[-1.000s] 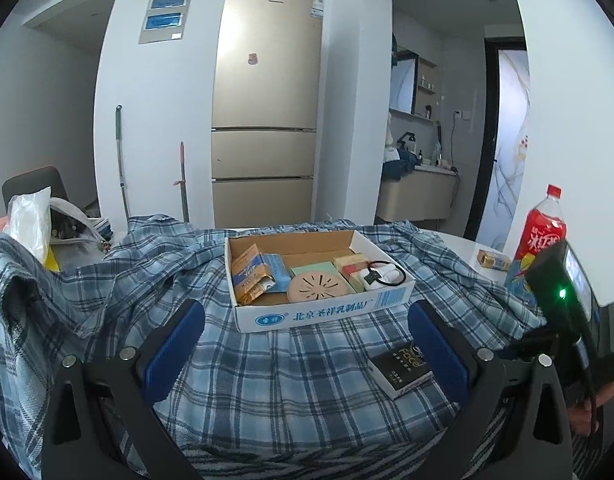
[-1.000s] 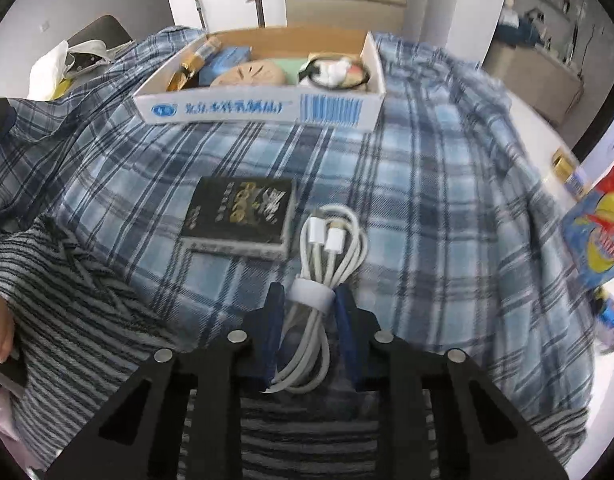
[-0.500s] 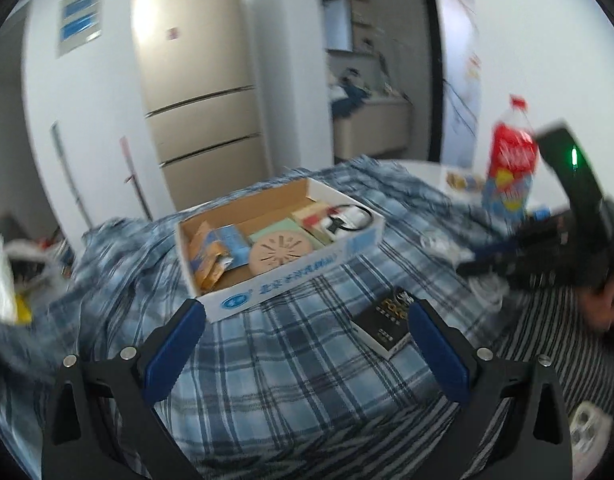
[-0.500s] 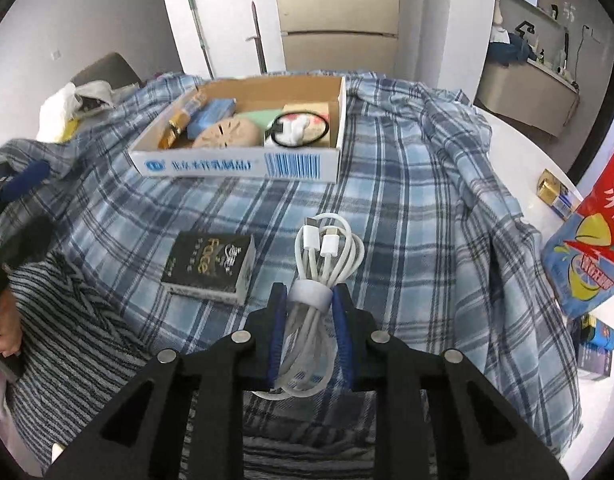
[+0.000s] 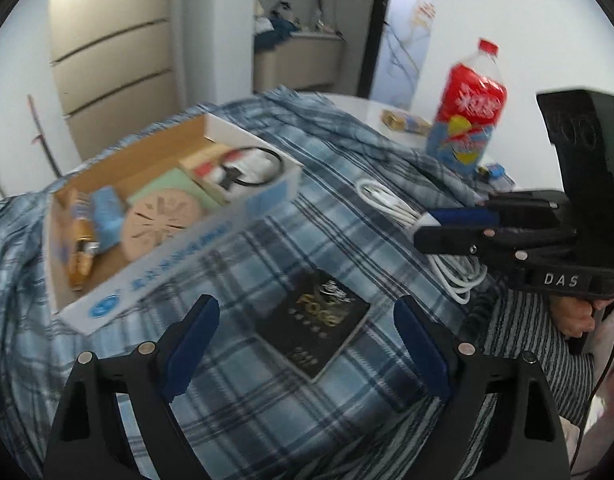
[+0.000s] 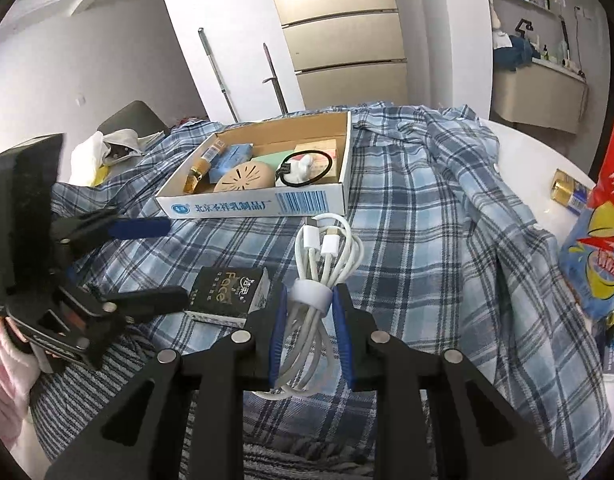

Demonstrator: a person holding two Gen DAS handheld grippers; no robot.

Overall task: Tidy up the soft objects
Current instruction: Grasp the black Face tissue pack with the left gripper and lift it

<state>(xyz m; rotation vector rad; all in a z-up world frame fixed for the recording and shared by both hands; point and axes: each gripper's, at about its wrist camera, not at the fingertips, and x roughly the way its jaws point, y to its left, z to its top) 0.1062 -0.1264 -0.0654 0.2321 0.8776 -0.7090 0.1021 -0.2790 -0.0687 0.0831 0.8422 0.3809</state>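
My right gripper (image 6: 309,300) is shut on a coiled white charging cable (image 6: 327,264), held just above the blue plaid shirt (image 6: 427,260). The left wrist view shows that gripper (image 5: 439,224) at the right with the cable (image 5: 387,200) hanging from it. My left gripper (image 5: 303,308) points down at a small black box marked "Face" (image 5: 319,324). Its jaws are closing with the box between them, and the pads stay clear of it. The right wrist view has the left gripper (image 6: 167,262) beside the black box (image 6: 227,296).
An open cardboard box (image 5: 167,248) holding small items stands on the shirt beyond the black box. A grey striped cloth (image 6: 87,380) lies near me. A red-labelled bottle (image 5: 467,112) and a small gold pack (image 5: 405,120) stand on the white table at the right.
My left gripper swung right and tipped down over the black box, its jaws narrowing. The right gripper raised the cable slightly and tilted up, bringing the room into view.
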